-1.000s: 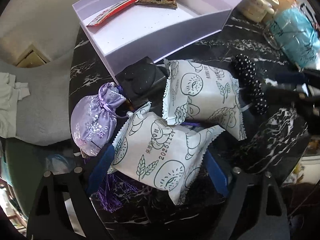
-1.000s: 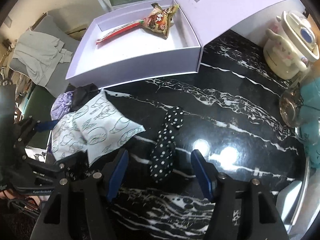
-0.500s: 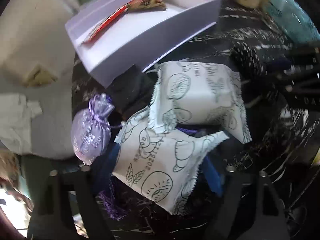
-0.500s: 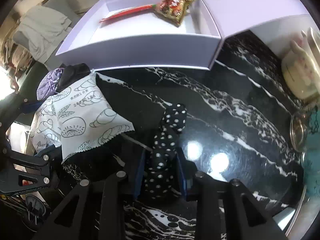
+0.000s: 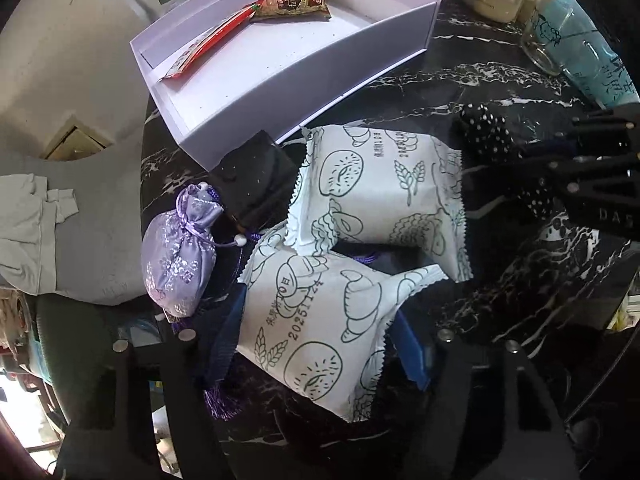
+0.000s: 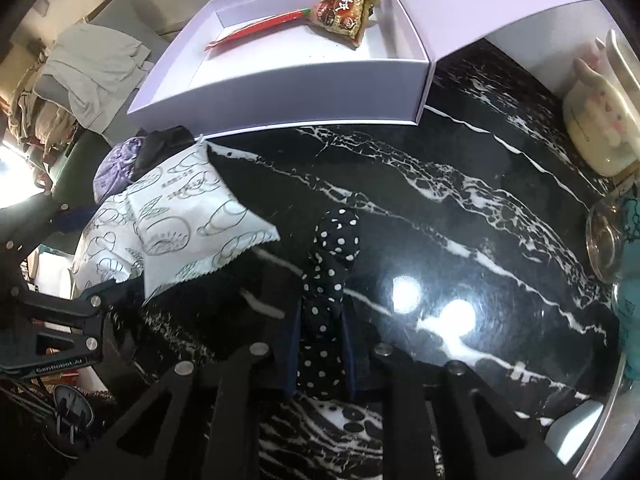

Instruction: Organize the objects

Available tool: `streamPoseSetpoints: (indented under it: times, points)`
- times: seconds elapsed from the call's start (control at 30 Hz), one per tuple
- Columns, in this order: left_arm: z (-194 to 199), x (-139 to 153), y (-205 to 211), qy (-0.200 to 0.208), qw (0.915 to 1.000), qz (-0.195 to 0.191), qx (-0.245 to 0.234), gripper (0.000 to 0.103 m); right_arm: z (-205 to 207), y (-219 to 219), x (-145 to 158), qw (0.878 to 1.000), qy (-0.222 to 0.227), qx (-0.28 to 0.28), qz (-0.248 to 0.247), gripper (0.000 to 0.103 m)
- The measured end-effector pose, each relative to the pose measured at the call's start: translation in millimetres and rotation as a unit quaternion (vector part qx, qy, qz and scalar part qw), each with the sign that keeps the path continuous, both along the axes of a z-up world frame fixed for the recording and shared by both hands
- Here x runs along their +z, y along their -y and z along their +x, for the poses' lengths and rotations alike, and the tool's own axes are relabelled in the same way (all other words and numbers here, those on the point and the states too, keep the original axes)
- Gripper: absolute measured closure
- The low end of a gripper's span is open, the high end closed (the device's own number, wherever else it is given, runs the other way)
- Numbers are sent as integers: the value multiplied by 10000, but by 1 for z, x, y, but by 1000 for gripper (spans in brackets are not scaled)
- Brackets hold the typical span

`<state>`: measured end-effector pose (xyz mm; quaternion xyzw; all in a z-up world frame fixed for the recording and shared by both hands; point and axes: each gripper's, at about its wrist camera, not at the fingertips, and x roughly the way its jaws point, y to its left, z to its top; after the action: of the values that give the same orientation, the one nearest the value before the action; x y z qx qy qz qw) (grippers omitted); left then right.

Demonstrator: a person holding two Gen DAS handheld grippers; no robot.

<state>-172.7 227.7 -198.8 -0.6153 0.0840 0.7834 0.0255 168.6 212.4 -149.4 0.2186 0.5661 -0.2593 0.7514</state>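
Two white snack packets printed with bread drawings lie on the black marble table (image 6: 480, 200). The near packet (image 5: 320, 328) sits between the blue pads (image 5: 224, 332) of my left gripper (image 5: 318, 340). Its jaws are closing, with the pads at the packet's crimped edges. The far packet (image 5: 384, 192) overlaps the near one. My right gripper (image 6: 322, 344) is shut on a black polka-dot fabric piece (image 6: 328, 280), which lies on the table. An open lilac box (image 6: 280, 80) stands behind, holding a red-gold triangular snack (image 6: 348, 8) and a long red sachet (image 6: 260, 28).
A purple satin pouch (image 5: 180, 252) and a small black box (image 5: 256, 176) lie left of the packets, at the table's edge. A cream lidded pot (image 6: 600, 120) and a glass with a teal thing (image 6: 612, 240) stand at the right. Grey cloth (image 6: 92, 68) lies beyond the table.
My right gripper's jaws have closed from wide apart onto the polka-dot piece. My left gripper's pads have drawn inward toward the near packet's edges.
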Motion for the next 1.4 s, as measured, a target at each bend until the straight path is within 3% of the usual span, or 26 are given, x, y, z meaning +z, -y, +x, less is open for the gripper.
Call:
streamPoseSetpoints:
  times: [0.77, 1.07, 1.4]
  points:
    - [37, 48, 22, -344, 9976, 577, 146, 38, -21, -53, 38, 9995, 227, -73, -206, 86]
    - [36, 79, 28, -608, 9954, 738, 44, 39, -18, -67, 70, 9980, 373, -99, -500, 86]
    - [29, 119, 34, -935, 9929, 733, -56, 39, -7, -76, 112, 9936, 847, -186, -727, 86]
